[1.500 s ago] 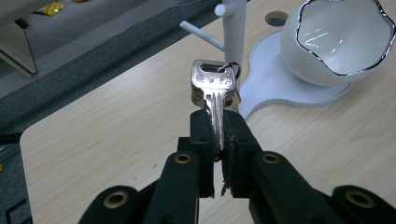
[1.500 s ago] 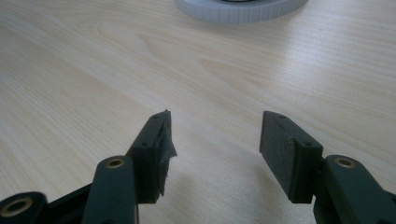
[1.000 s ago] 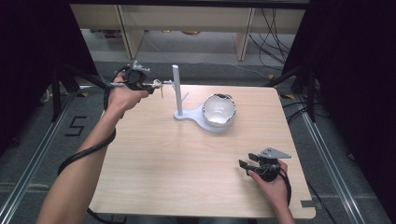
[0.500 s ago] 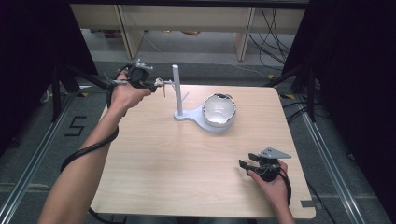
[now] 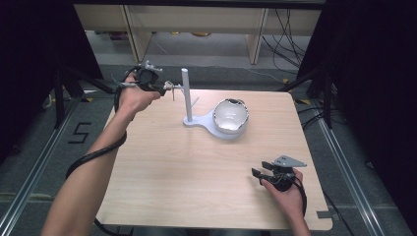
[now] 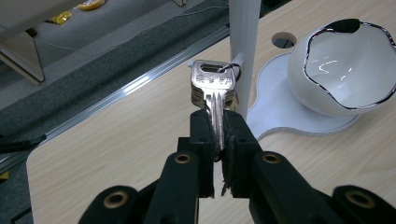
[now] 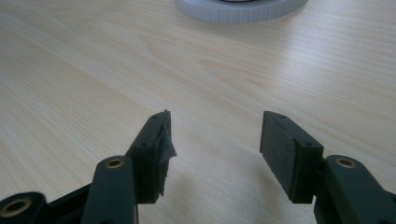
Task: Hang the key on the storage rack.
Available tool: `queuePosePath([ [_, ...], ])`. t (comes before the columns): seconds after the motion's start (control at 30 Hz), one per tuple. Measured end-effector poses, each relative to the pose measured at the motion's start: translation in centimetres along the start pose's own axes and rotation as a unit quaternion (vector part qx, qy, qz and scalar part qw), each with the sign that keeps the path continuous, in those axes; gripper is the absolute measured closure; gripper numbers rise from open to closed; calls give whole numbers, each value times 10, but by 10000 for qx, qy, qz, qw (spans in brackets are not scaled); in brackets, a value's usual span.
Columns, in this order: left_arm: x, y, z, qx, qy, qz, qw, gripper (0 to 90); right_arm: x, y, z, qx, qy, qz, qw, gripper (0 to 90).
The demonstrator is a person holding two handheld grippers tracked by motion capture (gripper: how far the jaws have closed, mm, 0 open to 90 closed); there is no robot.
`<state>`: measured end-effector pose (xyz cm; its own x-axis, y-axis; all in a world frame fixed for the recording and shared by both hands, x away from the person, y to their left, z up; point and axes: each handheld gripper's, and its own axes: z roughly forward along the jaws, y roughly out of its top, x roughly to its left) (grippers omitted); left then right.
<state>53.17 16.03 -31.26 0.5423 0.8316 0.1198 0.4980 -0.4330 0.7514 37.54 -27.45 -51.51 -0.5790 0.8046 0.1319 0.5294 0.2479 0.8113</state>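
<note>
A silver key [image 6: 214, 95] is clamped between the jaws of my left gripper [image 6: 218, 133], which is shut on its blade. The key's head, with a small ring [image 6: 232, 69], sits against a hook on the white upright post [image 6: 243, 42]. In the high view the left gripper [image 5: 164, 88] is held above the table's far left corner, just left of the post [image 5: 186, 93]. A white bowl [image 5: 230, 115] rests on the stand's flat base [image 5: 206, 124]. My right gripper [image 5: 260, 168] lies low near the front right of the table, open with nothing between its pads [image 7: 289, 154].
The light wooden table [image 5: 187, 182] has bare surface across its middle and front. Beyond the far edge are a metal rail [image 6: 130, 86], the floor and shelf legs. A round hole [image 6: 283, 39] is in the table behind the bowl. Dark curtains flank both sides.
The left gripper with the key has shifted slightly up and towards the post. The right gripper has stayed where it was.
</note>
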Motion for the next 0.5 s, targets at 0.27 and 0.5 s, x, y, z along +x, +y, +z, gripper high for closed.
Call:
queuePosePath([
  [0.27,1,1,3,11,13,-50,10000,835,0,0,0,-8,-15,5,10000,445],
  [0.5,2,2,4,1,38,-86,10000,835,0,0,0,0,-10,8,10000,444],
])
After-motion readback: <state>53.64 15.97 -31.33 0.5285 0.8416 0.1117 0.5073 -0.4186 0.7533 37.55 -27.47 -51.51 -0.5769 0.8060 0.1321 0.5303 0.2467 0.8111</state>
